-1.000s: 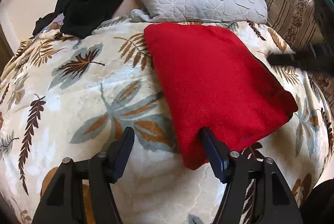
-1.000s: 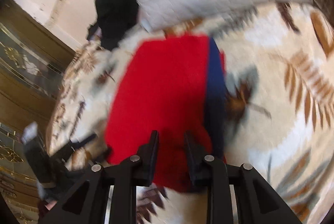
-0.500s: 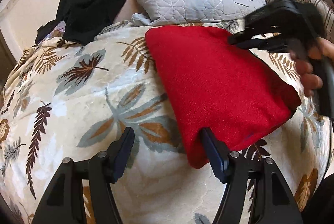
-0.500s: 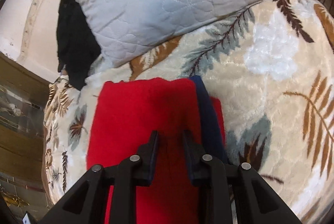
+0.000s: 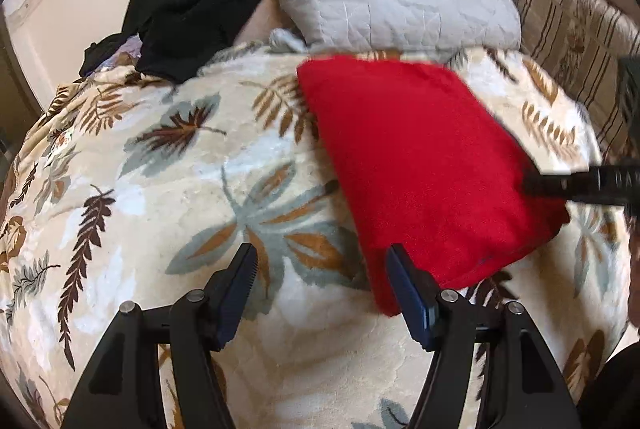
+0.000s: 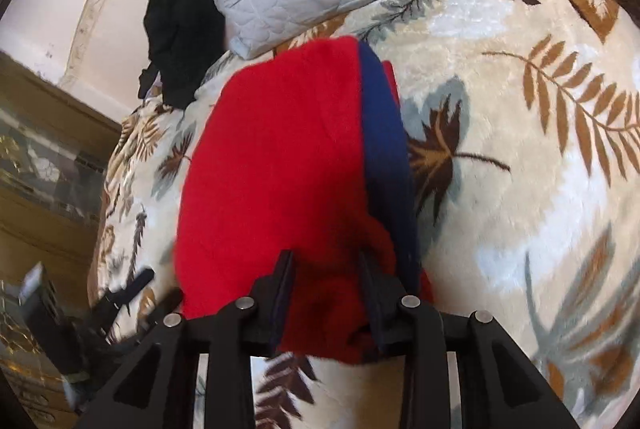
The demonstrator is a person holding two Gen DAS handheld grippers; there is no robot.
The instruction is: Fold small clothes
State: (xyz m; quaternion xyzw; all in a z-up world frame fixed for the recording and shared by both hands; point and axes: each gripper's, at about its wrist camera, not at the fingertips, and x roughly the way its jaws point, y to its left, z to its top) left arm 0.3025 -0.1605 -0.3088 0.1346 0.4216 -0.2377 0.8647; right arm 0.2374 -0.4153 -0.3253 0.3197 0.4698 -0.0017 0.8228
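Red garment, mid-frame: soft, light, limp knit. My right gripper pinches its near edge; left gripper gapes empty.

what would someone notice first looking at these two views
The bright red garment, folded flat on the leaf-patterned blanket, with a navy band along one side. The right gripper straddles its near edge, and the left gripper hangs open beside its corner.

The right gripper was blurred and cut off at the frame edge; the red garment's near hem hid behind the fingers.
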